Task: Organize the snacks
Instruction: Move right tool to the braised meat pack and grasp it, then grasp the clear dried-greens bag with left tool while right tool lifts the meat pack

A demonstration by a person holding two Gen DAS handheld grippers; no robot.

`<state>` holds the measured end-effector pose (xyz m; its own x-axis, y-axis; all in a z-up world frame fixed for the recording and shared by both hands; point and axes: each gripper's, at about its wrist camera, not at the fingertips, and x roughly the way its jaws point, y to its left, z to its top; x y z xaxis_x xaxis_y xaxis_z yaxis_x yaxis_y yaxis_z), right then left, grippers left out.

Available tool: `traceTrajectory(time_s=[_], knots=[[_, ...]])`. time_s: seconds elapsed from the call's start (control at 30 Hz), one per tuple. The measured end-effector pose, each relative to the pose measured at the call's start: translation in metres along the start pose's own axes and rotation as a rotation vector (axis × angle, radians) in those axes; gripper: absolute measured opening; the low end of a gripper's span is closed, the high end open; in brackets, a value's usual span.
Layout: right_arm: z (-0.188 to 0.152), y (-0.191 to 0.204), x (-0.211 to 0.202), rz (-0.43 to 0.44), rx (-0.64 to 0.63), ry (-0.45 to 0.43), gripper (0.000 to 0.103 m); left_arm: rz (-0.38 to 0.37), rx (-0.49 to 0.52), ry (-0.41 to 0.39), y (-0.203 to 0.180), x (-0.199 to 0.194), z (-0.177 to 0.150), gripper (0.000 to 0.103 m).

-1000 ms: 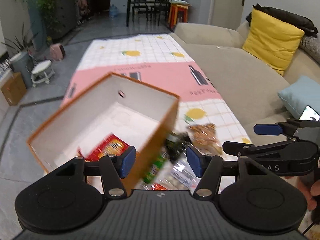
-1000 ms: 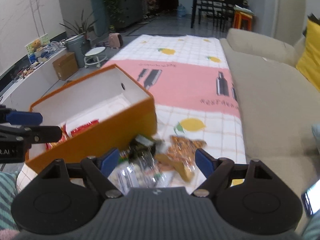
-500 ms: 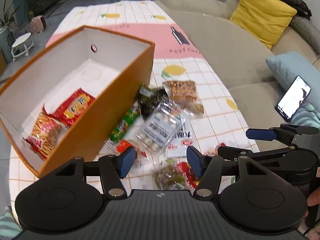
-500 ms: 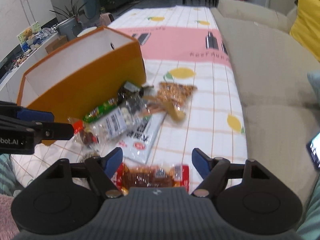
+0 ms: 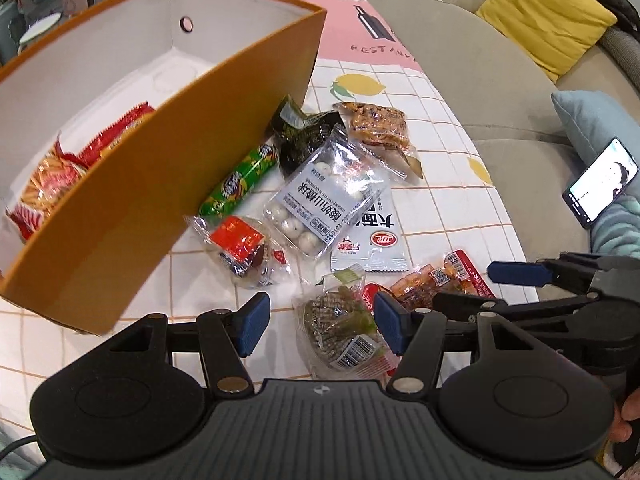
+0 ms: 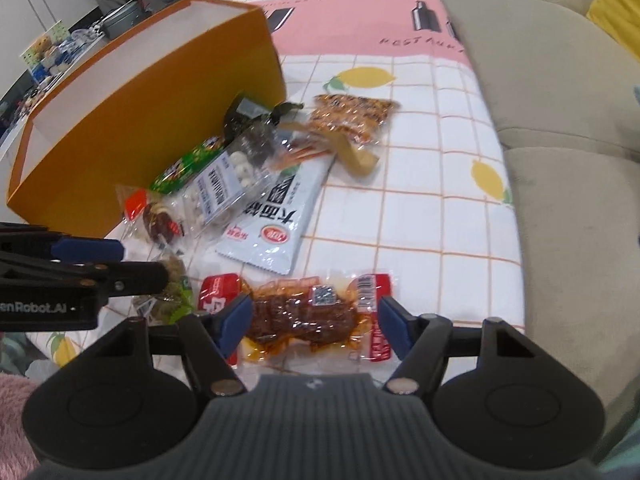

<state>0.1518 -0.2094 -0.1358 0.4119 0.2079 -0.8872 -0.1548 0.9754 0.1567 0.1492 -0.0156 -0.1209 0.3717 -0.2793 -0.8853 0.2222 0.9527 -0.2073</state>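
Snacks sit in a loose pile on the surface (image 5: 440, 128), near its sofa-side edge, just beside the long wall of the orange box (image 5: 168, 184). In the pile we see a green tube pack (image 5: 240, 184), a clear bag of white balls (image 5: 324, 204), a white sachet (image 6: 276, 216) under it, and a brown crispy pack (image 5: 378, 124) farther back. Two red packs (image 5: 52, 172) already lie inside the box at its near end. Our right claw (image 6: 314, 318) hangs over the red-sauce meat pack (image 6: 308, 312) at the near edge; its jaws have just been closing, the pack is between them, but the pads aren't pressing on it, so still apart. Our left claw (image 5: 318, 322) is apart too, over the clear pack of greenish-brown bits (image 5: 340, 328), not gripping. Checked lemon-print cloth covers the surface; phone (image 5: 602, 182) lies on the sofa (image 5: 480, 72) to the right.
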Motion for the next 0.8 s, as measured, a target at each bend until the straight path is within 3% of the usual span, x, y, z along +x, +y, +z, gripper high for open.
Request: traceTrajectory(time_s=[0.13, 0.27, 0.47, 0.57, 0.7, 0.8], knots=[[0.000, 0.002, 0.007, 0.014, -0.013, 0.023, 0.067, -0.009, 0.003, 0.033, 0.000, 0.009, -0.001, 0.072], [-0.002, 0.001, 0.011, -0.006, -0.012, 0.050, 0.067, -0.037, 0.057, 0.051, -0.008, 0.010, -0.006, 0.080], [-0.003, -0.007, 0.018, -0.013, 0.016, 0.093, 0.071, 0.020, 0.117, 0.084, -0.019, 0.023, -0.010, 0.081], [-0.004, -0.006, 0.022, -0.038, 0.006, 0.127, 0.071, 0.037, 0.140, 0.078, -0.020, 0.025, -0.011, 0.080], [-0.010, -0.002, 0.025, -0.042, -0.032, 0.184, 0.080, 0.047, 0.109, 0.060, -0.015, 0.021, -0.009, 0.074], [-0.010, 0.003, 0.028, -0.060, -0.058, 0.178, 0.075, 0.032, 0.093, 0.059, -0.012, 0.019, -0.009, 0.069]])
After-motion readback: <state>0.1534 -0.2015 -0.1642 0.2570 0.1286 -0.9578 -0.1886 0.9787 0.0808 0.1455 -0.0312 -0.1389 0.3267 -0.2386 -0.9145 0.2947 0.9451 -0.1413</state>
